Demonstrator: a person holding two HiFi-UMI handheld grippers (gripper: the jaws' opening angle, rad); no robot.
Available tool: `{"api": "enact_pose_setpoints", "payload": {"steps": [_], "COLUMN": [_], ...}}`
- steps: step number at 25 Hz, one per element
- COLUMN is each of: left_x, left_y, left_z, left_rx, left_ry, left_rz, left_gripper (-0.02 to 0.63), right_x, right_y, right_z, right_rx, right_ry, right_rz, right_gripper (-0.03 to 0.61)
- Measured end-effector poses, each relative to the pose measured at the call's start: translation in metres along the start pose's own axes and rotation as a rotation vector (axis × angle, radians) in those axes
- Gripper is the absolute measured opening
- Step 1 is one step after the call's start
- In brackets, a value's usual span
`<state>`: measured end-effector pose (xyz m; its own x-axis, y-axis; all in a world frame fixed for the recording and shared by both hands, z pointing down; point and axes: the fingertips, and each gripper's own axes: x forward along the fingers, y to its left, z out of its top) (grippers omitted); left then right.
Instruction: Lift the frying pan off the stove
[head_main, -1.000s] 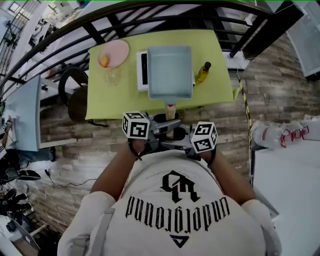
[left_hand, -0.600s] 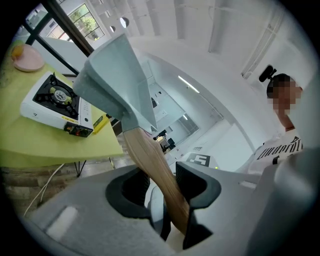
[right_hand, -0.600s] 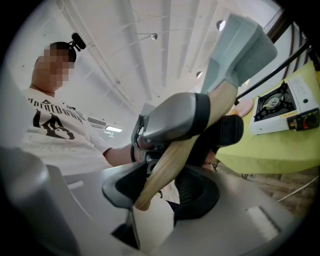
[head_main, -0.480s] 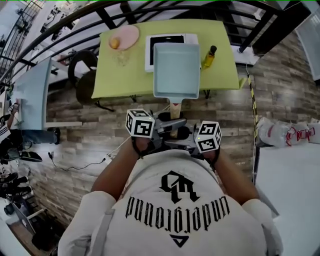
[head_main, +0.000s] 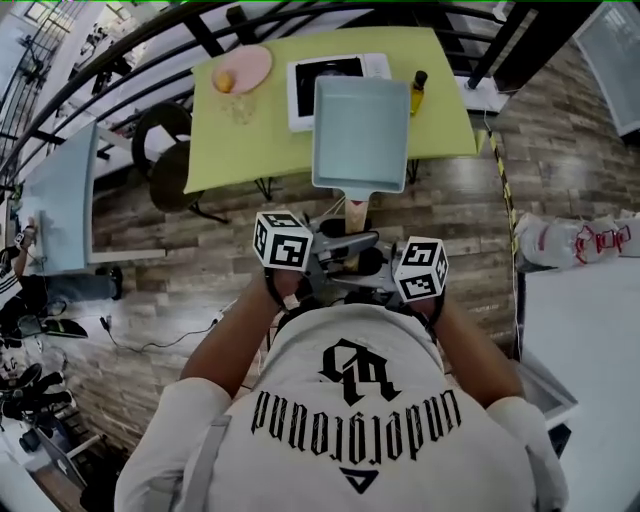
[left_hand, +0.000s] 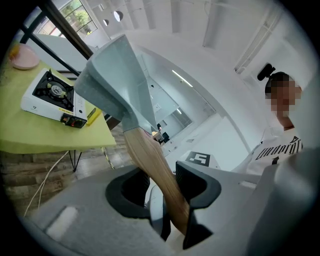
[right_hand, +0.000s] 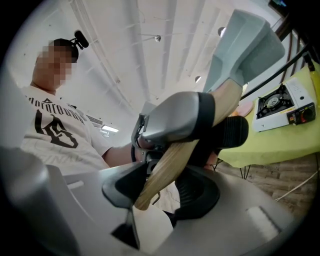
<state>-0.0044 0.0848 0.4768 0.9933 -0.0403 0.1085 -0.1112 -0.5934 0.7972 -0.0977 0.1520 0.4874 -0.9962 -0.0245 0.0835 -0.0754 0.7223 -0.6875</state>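
Lift looks done: frying pan (head_main: 360, 135) held clear of the stove (head_main: 303, 92), person's side, left tongs (left_hand: 172, 205) and right tongs (right_hand: 157, 192) both clamped on its wooden handle (left_hand: 150, 165).

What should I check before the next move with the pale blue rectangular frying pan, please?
1. Grip of the left gripper on the wooden handle: ok, jaws clamp it.
2. Grip of the right gripper on the same handle: ok.
3. The pale blue rectangular frying pan is clear of the white portable gas stove: ok, lifted well away.
4. Pan interior empty: ok, nothing visible inside.
5. Gap between the pan and the yellow oil bottle: cannot tell.
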Motion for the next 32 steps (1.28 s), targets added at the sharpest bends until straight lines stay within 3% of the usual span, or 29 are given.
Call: {"api": "enact_pose_setpoints", "payload": {"steps": [9, 32], "left_x": [-0.06, -0.197], "left_y": [-0.029, -0.083], "left_z": [-0.036, -0.113], "left_rx": [0.02, 0.071], "left_ry": [0.059, 0.1], "left_rz": [-0.034, -0.113], "left_gripper": [0.176, 0.178], "right_x": [0.061, 0.195], "right_y": [0.042, 0.122], "right_z": [-0.021, -0.071], "right_rx": [-0.002, -0.046], "right_ry": [-0.033, -0.078], "right_rz": [-0.041, -0.12], "right_gripper": [0.178, 0.179]}}
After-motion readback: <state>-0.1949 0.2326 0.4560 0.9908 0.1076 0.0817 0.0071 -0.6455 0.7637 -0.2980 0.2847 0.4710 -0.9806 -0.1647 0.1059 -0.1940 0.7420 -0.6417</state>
